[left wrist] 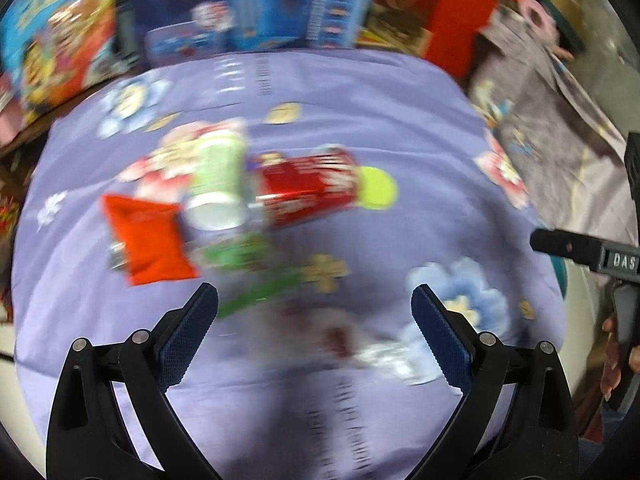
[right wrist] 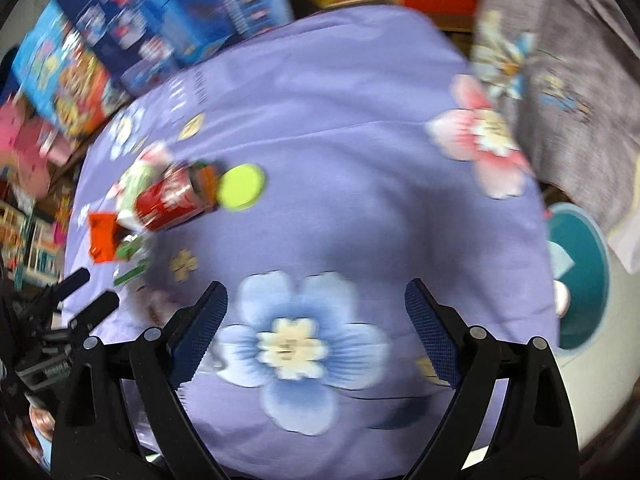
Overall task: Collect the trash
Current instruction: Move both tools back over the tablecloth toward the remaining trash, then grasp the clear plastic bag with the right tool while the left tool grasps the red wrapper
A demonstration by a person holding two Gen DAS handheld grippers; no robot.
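A pile of trash lies on the purple flowered cloth [left wrist: 360, 100]: a red can [left wrist: 308, 188] on its side, a pale green can [left wrist: 218, 184], an orange-red packet [left wrist: 150, 236], a green wrapper [left wrist: 240, 260] and a yellow-green lid [left wrist: 376, 188]. My left gripper [left wrist: 315, 300] hovers open just in front of the pile, nothing between its fingers. In the right wrist view the same red can [right wrist: 170, 198], lid [right wrist: 241, 187] and packet [right wrist: 102, 236] sit far left. My right gripper [right wrist: 316, 294] is open over a blue printed flower, holding nothing. Both views are blurred.
Colourful boxes [left wrist: 260, 4] line the far edge of the cloth. A grey flowered blanket [right wrist: 568, 80] lies at the right. A teal bin [right wrist: 580, 280] stands off the cloth's right edge. A crumpled pale wrapper [left wrist: 384, 356] lies near my left gripper.
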